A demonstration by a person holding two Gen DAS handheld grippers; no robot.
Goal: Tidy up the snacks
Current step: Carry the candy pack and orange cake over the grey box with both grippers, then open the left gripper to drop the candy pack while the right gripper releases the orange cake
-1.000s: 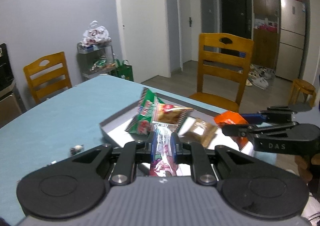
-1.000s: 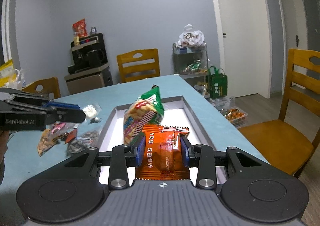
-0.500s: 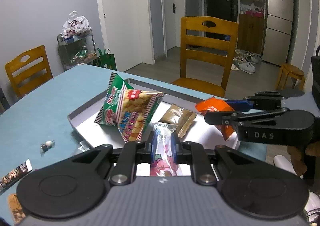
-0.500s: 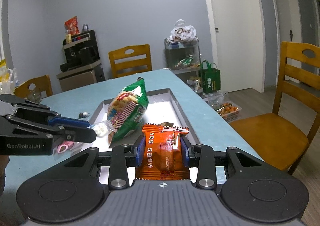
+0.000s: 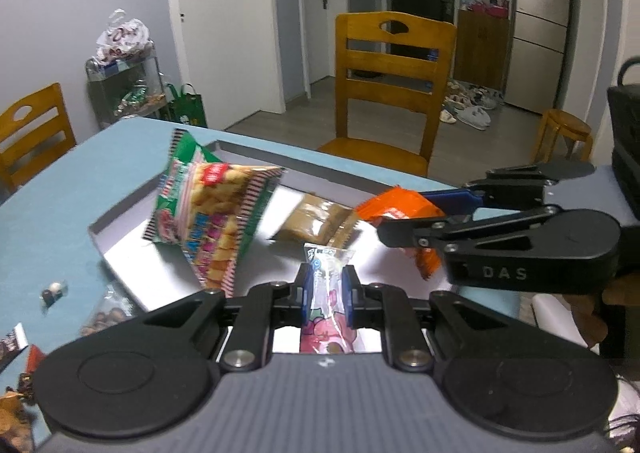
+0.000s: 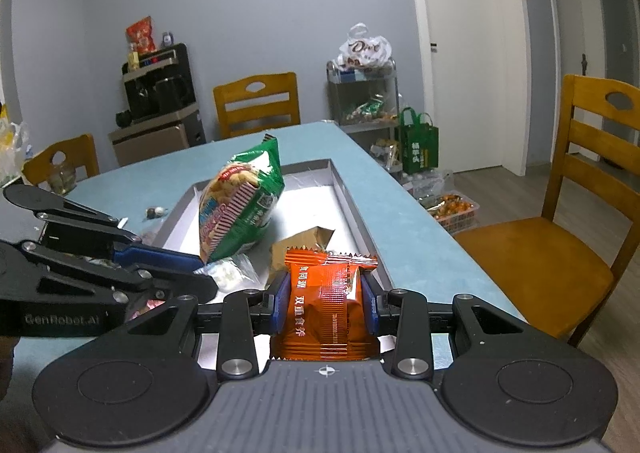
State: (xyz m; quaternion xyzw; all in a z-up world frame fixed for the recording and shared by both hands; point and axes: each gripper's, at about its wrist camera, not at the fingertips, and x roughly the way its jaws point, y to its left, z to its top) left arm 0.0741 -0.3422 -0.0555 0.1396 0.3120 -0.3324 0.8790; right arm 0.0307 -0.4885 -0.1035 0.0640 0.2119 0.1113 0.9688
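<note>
While "DAS" marks the right gripper pinching an orange packet, the "GenRobot.AI" left gripper's jaws pinch a clear packet.

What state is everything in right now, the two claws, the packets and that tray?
Left claw: shut on the clear pink packet.
Right claw: shut on the orange packet.
Green snack bag: propped up in the tray.
Brown packet: lying in the tray.
Tray: open-topped, on the table.
</note>
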